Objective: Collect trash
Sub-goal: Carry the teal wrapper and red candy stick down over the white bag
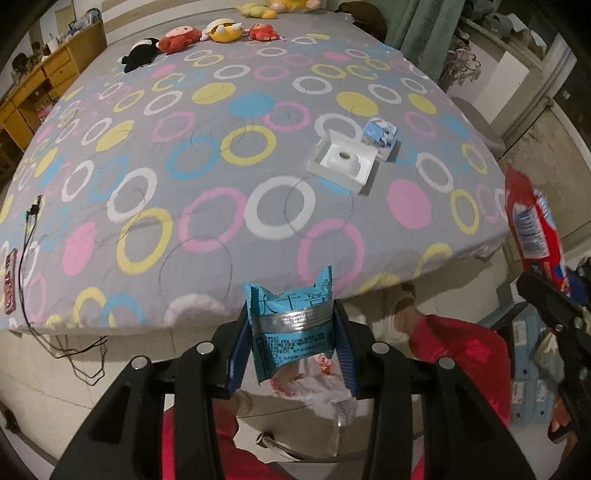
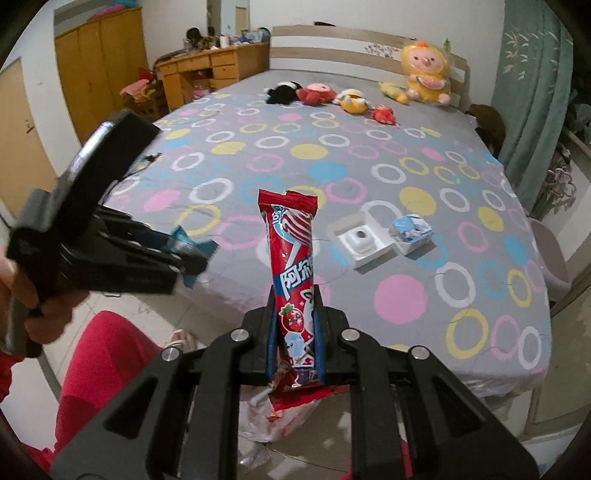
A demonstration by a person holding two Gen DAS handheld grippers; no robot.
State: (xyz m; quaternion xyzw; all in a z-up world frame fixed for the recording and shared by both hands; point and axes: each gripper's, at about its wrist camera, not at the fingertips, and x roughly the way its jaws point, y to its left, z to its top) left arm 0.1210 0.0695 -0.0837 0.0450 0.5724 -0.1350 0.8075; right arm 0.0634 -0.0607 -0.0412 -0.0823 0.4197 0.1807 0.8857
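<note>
My left gripper is shut on a blue snack wrapper, held off the near edge of the bed above a white plastic bag on the floor. My right gripper is shut on a tall red ice-pop wrapper that stands upright between its pads. In the right wrist view, the left gripper with its blue wrapper shows at the left, held by a hand. The red wrapper also shows at the right edge of the left wrist view. A white open box and a small blue-white carton lie on the bed.
The bed has a grey sheet with coloured rings; plush toys line its far end. A black cable and a patterned strip lie at its left edge. A wooden desk stands far left. Red-clothed legs are below.
</note>
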